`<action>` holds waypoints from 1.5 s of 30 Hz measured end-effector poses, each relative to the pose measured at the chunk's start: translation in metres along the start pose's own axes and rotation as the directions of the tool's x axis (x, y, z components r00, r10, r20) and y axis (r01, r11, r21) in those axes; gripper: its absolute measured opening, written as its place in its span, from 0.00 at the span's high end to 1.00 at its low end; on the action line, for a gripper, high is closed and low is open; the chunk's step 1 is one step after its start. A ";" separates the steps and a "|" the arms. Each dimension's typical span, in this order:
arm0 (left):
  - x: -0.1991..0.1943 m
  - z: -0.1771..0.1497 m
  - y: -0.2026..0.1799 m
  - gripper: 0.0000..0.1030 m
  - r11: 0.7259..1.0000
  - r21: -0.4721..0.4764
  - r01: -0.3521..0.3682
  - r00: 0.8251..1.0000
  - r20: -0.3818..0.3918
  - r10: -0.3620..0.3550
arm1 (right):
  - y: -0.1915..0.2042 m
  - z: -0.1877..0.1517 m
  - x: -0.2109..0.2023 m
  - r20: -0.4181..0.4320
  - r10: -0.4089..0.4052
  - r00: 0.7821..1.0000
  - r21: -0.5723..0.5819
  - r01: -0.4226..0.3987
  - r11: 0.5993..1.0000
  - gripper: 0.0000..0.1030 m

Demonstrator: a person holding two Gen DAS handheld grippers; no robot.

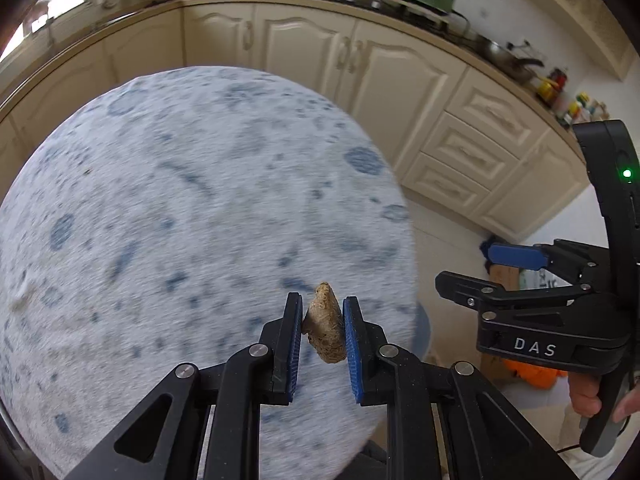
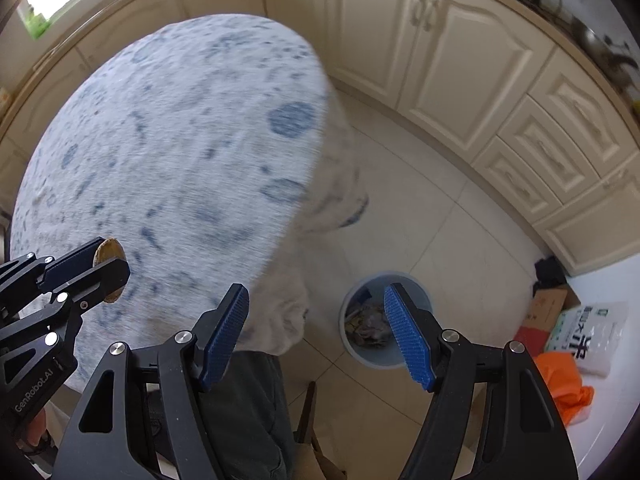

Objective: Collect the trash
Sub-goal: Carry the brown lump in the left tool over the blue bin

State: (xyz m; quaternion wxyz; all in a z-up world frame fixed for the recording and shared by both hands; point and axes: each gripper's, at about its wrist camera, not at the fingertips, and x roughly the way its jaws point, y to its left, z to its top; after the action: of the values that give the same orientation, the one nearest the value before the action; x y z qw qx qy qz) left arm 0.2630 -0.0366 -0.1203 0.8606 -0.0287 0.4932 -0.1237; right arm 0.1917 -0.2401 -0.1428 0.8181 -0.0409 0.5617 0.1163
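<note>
While the left hand-held gripper [image 1: 322,326] pinches a brown scrap [image 1: 325,326], the right hand-held gripper [image 2: 316,334] gapes empty; the bin [image 2: 362,350] awaits below.

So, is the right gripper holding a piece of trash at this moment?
No, the right gripper is open with nothing between its pads; the brown scrap is in the left gripper.

"DAS" in white letters on black body of right gripper [image 1: 508,276]. "GenRobot.AI" in white along black frame of left gripper [image 2: 105,274]. Large dark characters, unclear, on white plastic bag [image 2: 588,334] on floor.
</note>
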 end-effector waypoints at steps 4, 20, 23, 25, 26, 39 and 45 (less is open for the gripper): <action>0.016 0.008 -0.032 0.84 0.997 0.066 0.034 0.999 -0.025 -0.033 | -0.036 -0.014 0.002 -0.019 -0.026 0.999 0.076 0.028 0.997 0.30; 0.109 0.034 -0.149 0.84 0.951 0.279 0.134 0.982 -0.167 -0.089 | -0.147 -0.075 0.028 -0.114 -0.086 0.990 0.311 0.118 0.943 0.30; 0.135 0.037 -0.160 0.84 0.945 0.292 0.146 0.973 -0.215 -0.084 | -0.160 -0.086 0.036 -0.134 -0.085 0.987 0.341 0.126 0.932 0.30; 0.153 0.040 -0.166 0.84 0.942 0.301 0.148 0.967 -0.242 -0.075 | -0.170 -0.092 0.045 -0.149 -0.079 0.986 0.364 0.129 0.922 0.30; 0.161 0.043 -0.168 0.84 0.941 0.304 0.148 0.964 -0.255 -0.070 | -0.175 -0.096 0.049 -0.157 -0.078 0.985 0.377 0.133 0.917 0.30; 0.299 0.062 -0.215 0.85 0.934 0.328 0.141 0.905 -0.425 0.013 | -0.219 -0.152 0.122 -0.262 -0.068 0.963 0.524 0.202 0.827 0.30; 0.374 0.052 -0.232 0.84 0.923 0.367 0.119 0.870 -0.487 0.081 | -0.227 -0.168 0.162 -0.320 -0.084 0.944 0.550 0.258 0.794 0.30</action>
State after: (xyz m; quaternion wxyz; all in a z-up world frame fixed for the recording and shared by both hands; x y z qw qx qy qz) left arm 0.4456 -0.3548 -0.3684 0.6934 0.1685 0.6618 -0.2299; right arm 0.1483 -0.4701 -0.3694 0.7103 0.1456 0.6734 -0.1442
